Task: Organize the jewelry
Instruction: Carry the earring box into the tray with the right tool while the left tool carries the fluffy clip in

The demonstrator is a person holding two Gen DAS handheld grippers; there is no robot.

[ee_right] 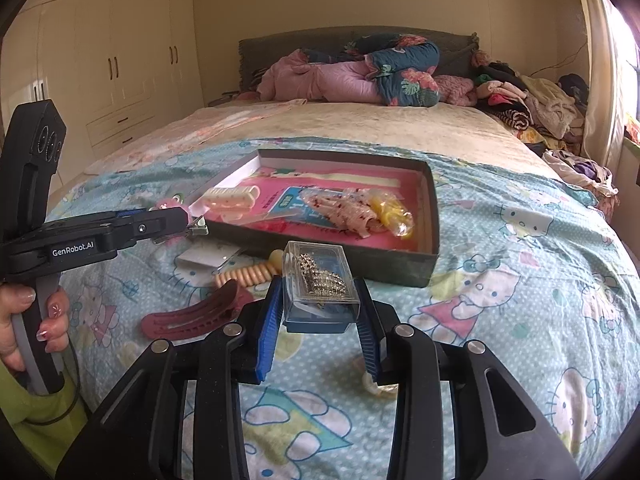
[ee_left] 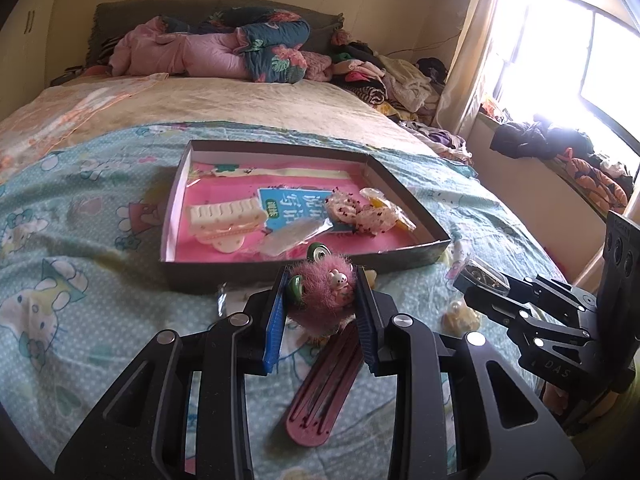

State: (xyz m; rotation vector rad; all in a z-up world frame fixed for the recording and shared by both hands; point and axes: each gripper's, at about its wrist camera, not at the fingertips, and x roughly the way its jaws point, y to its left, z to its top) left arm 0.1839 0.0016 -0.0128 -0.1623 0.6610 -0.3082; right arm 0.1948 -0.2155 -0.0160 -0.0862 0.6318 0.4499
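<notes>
My left gripper [ee_left: 322, 286] is shut on a fluffy pink hair clip [ee_left: 326, 286] with green discs and a small white figure, held above the bedspread just short of the shallow cardboard tray [ee_left: 304, 270]. My right gripper [ee_right: 318, 300] is shut on a clear plastic box [ee_right: 320, 284] holding a rhinestone piece, near the tray's front wall [ee_right: 340, 266]. In the right wrist view the left gripper [ee_right: 184, 216] shows side-on at the tray's left corner. The tray holds a cream claw clip [ee_left: 226, 218], spotted scrunchies [ee_left: 360, 210] and a yellow item in wrap [ee_right: 394, 214].
On the Hello Kitty bedspread lie a maroon hair clip [ee_right: 192, 316], a beige ribbed clip [ee_right: 244, 274], a small white packet [ee_right: 204, 258] and a pale clip [ee_left: 460, 316]. A hand [ee_right: 24, 320] grips the left tool's handle. Bedding and piled clothes [ee_right: 520, 100] fill the far end.
</notes>
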